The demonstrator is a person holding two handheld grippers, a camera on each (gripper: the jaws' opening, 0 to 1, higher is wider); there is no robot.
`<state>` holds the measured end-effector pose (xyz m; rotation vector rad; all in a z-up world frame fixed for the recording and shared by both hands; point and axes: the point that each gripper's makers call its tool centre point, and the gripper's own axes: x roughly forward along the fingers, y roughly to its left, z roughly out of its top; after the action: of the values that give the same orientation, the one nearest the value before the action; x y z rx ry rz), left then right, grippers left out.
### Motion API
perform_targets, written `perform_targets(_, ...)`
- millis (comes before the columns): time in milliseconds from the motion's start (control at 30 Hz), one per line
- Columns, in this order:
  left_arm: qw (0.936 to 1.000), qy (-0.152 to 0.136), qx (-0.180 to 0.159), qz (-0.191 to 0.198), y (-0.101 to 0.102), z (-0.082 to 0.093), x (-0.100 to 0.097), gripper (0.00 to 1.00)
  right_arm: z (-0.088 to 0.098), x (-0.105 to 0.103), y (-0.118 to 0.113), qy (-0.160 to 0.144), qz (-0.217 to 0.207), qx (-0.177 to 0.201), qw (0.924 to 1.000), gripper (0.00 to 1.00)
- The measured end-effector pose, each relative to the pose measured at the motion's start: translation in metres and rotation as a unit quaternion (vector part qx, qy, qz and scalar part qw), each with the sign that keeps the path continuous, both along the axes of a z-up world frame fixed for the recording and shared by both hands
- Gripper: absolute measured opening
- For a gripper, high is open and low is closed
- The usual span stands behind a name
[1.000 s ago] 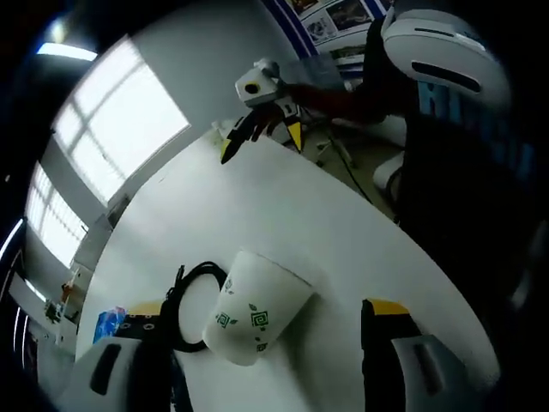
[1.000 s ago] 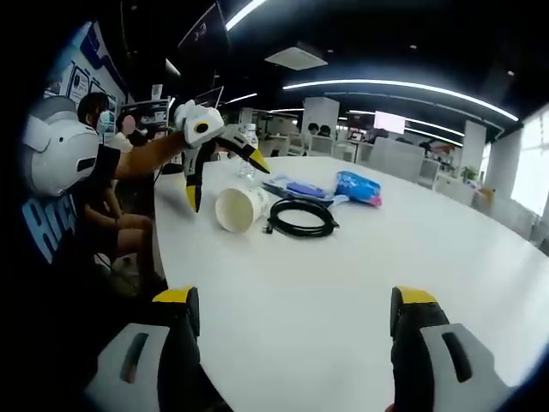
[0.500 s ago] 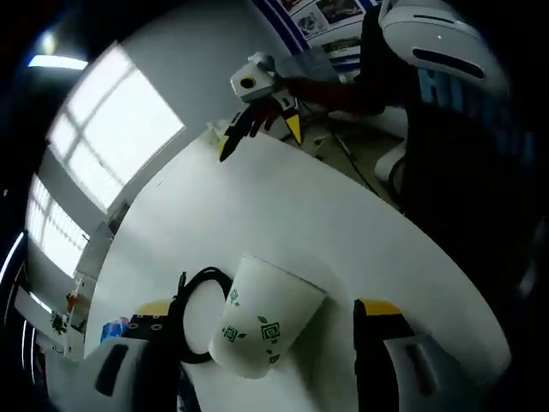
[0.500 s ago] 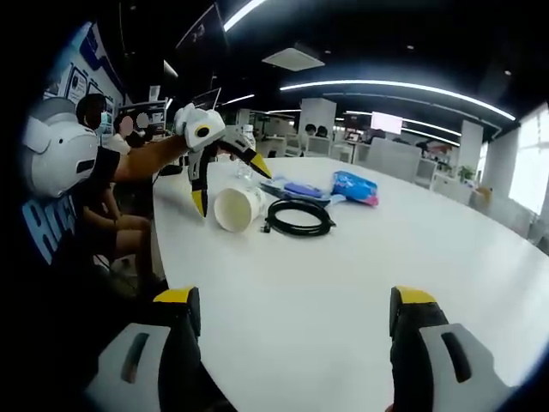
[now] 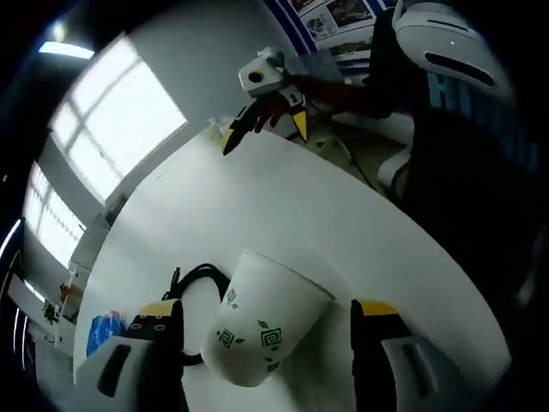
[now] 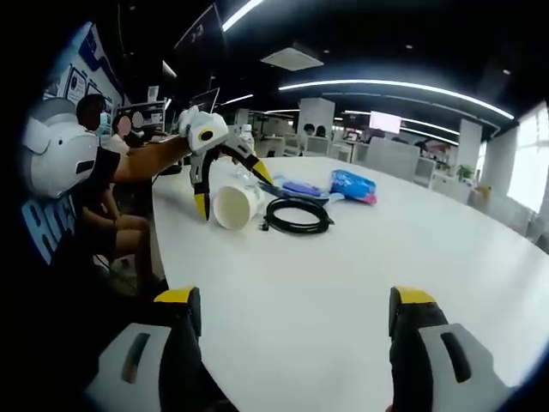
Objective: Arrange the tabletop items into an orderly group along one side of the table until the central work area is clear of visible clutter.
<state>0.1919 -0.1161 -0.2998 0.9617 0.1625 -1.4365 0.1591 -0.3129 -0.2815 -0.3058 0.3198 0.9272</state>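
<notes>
A white paper cup (image 5: 262,322) with green marks lies on its side on the white table (image 5: 283,206), its mouth toward the right gripper view. My left gripper (image 5: 268,309) is open, one jaw on each side of the cup. In the right gripper view that gripper (image 6: 232,193) hangs over the cup (image 6: 233,207). A coiled black cable (image 6: 296,215) lies right beside the cup, also seen as the cable (image 5: 193,287). My right gripper (image 6: 293,299) is open over bare table, holding nothing, and appears as the far gripper (image 5: 264,136).
A blue packet (image 6: 353,185) and a flat blue item (image 6: 300,187) lie behind the cable. The person's dark-clothed body (image 6: 60,257) stands at the table's near edge. Seated people (image 6: 107,124) are in the background. Open white tabletop (image 6: 386,240) stretches to the right.
My left gripper has dropped lower and closer around the cup, which now lies deeper between its jaws. My right gripper has stayed still.
</notes>
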Motion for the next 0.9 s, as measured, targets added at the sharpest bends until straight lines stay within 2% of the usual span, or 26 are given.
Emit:
perform_targets(67, 0.9999, -0.011, 0.006, -0.002, -0.001, -0.002, 0.003, 0.73, -0.001, 0.000, -0.001, 0.001, -0.002, -0.001, 1.0000, 0.87)
perform_targets(167, 0.9999, -0.013, 0.006, -0.006, -0.001, -0.002, 0.001, 0.64, -0.002, 0.000, -0.001, 0.002, -0.002, 0.000, 1.0000, 0.87)
perform_targets(333, 0.9998, -0.018, 0.005, -0.012, -0.003, -0.002, 0.000, 0.62, -0.004, 0.000, -0.001, 0.003, -0.002, 0.000, 1.0000, 0.87)
perform_targets(500, 0.9990, -0.035, 0.011, -0.027, -0.006, -0.001, -0.006, 0.55, -0.005, 0.000, 0.000, 0.005, -0.001, 0.000, 1.0000, 0.87)
perform_targets(600, 0.9987, -0.036, 0.014, -0.033, -0.008, -0.002, -0.010, 0.55, -0.006, 0.000, 0.000, 0.005, -0.001, -0.001, 1.0000, 0.87)
perform_targets(900, 0.9976, -0.052, 0.020, -0.040, -0.011, -0.001, -0.010, 0.47, -0.006, 0.000, -0.001, 0.006, -0.002, -0.004, 1.0000, 0.86)
